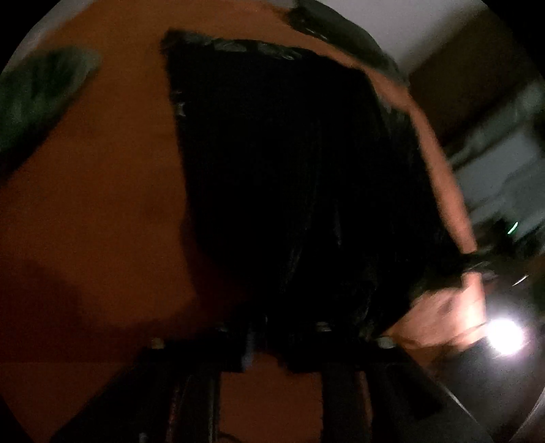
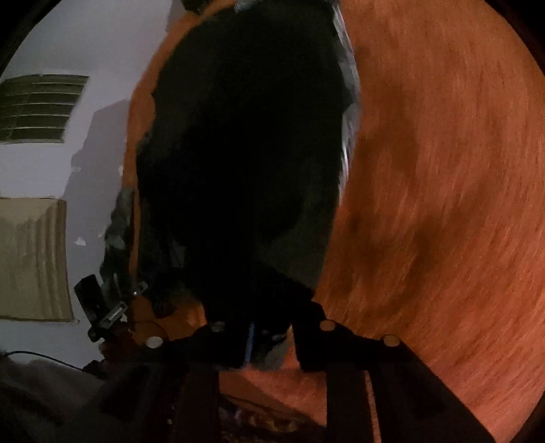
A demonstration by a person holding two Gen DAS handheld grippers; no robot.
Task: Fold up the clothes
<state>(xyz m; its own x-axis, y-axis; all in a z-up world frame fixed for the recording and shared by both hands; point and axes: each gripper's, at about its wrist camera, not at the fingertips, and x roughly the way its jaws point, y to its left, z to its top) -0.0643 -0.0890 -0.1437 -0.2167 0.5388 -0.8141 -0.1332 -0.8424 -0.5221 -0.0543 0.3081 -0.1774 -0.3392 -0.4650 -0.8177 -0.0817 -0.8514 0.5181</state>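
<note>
Black garment [image 1: 289, 177] lies spread on the orange tabletop [image 1: 102, 191], near edge bunched up right at both grippers.

Left gripper [image 1: 282, 354]: jaws look clamped on the garment's near hem, cloth bunched between the fingers [image 1: 190, 368]. Frame is dark and motion-blurred, so that's probable, not certain.

Right gripper [image 2: 269, 344]: jaws pinched on a fold of the same garment; a bit of blue trim shows in the gap between the fingers [image 2: 327, 344].

Left wrist view only:
- person's bare hand [image 1: 442, 313] at lower right, pressed against the garment's right edge, next to a bright light [image 1: 504, 334] glaring off a dark device
- a green-patterned cloth [image 1: 41, 102] lying on the tabletop at far left, well apart from the black garment
- another dark item [image 1: 333, 30] at the tabletop's far edge, too blurred to identify

Right wrist view only:
- pale wall [image 2: 85, 41] with a louvred vent [image 2: 41, 109] and a tan cardboard-like panel [image 2: 30, 259]
- the other gripper's body [image 2: 102, 306] at the garment's left edge, just off the tabletop side
- grey-white trim [image 2: 347, 112] along the garment's right border
- a large bare stretch of tabletop to the right of the garment
</note>
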